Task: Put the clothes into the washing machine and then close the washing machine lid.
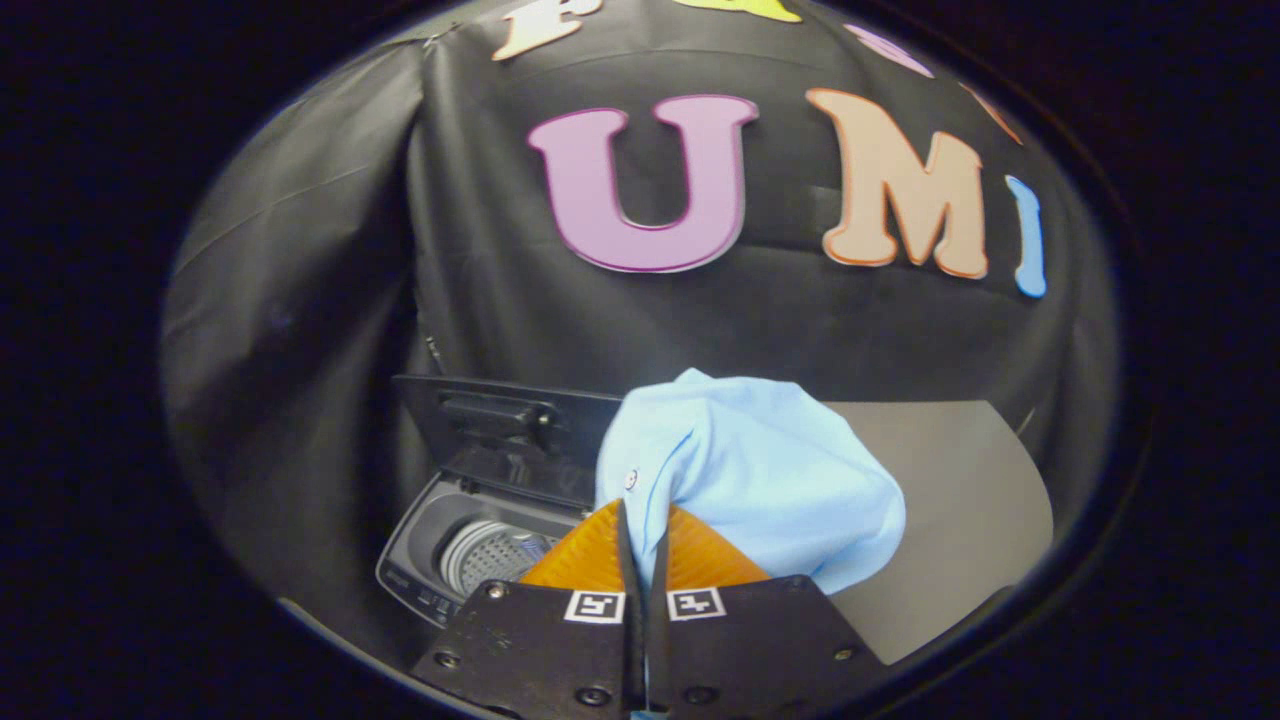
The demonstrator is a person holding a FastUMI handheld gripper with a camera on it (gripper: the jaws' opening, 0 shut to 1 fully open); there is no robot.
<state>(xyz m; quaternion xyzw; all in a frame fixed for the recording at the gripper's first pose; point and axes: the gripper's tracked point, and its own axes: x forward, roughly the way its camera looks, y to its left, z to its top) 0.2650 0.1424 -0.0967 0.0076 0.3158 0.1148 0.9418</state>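
Observation:
A light blue garment [760, 480] with a small button hangs bunched from my gripper [642, 530], whose two fingers are shut on a fold of it. The cloth drapes over and to the right of the fingers, held up in the air. Below and to the left of the fingers stands a small grey top-loading washing machine [420, 570]. Its dark lid [500, 435] is swung up and back, and the ribbed metal drum [495, 555] shows inside. The garment hides the machine's right side.
A grey tabletop [960, 520] lies to the right of the machine, behind the garment. The booth's black cloth wall rises close behind the machine and the table.

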